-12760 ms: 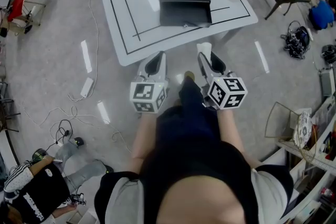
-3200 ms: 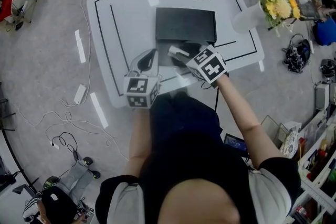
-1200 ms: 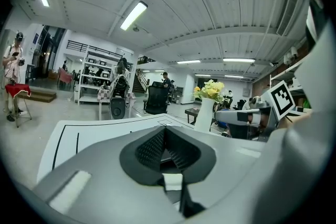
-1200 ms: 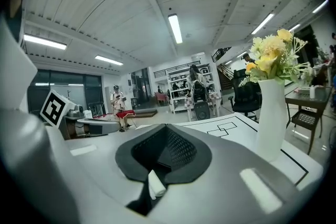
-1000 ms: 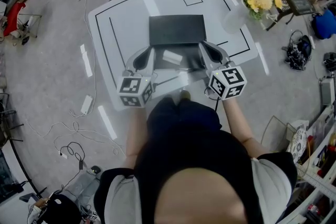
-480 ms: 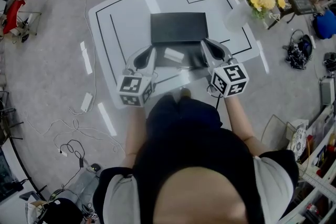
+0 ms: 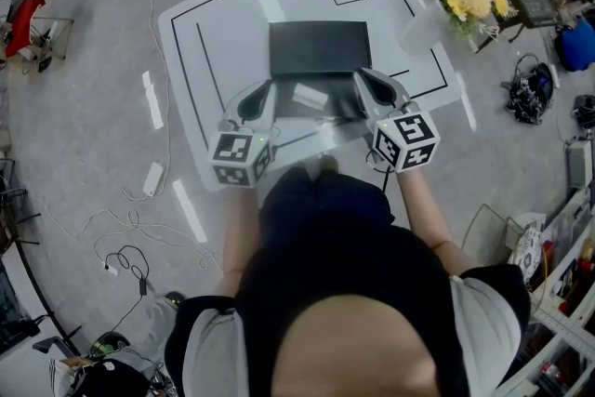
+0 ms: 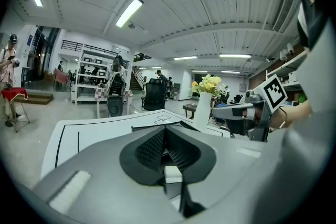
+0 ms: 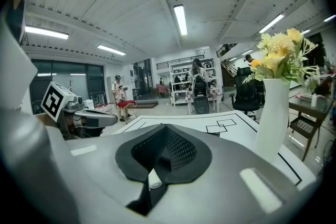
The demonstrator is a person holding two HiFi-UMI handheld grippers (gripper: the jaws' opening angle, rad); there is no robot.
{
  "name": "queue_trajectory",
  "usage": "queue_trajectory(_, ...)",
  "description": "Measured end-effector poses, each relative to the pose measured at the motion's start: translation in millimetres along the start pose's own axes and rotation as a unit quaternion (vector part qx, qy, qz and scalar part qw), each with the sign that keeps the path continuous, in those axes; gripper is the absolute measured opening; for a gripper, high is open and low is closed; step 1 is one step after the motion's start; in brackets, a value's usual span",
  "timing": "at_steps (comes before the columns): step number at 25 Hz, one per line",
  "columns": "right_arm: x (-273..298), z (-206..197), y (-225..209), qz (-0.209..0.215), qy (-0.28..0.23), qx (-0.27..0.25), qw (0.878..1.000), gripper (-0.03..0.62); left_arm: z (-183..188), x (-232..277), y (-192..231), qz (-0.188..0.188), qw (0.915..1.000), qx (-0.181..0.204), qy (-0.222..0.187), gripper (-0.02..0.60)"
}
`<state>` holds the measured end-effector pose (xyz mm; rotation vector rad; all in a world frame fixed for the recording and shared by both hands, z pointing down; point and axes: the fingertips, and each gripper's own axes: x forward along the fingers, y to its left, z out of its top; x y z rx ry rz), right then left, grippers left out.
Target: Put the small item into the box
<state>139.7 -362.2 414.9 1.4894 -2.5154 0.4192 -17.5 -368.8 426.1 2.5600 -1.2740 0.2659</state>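
Jaws, left gripper (image 8: 166,144): pressed together, ribbed pads meeting, nothing caught between them.
Jaws, right gripper (image 9: 164,147): clenched the same way, also empty.
Small item (image 7: 310,95): white, lying on the dark front half of the open box (image 7: 319,48), apparently already inside and touched by neither gripper.
Direction from the jaws: the item sits between the two grippers, to the right of the left tips and to the left of the right tips.
Long axis: roughly crosswise, from one gripper toward the other, slightly tilted.
Nearer gripper: close to equal, the left perhaps by a little.
Box on worktop (image 7: 223,33): near the front edge, lid part behind.
Coming move, as a judgement: probably shutting the box, since both grippers flank it.
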Motion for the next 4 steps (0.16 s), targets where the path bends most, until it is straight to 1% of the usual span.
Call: queue_trajectory(4, -0.1, -0.7, 2.2, 0.004, 0.002, -0.002, 1.000, 0.000, -1.1, -0.2, -0.9, 0.000, 1.0000, 0.000, 0.003, 0.011)
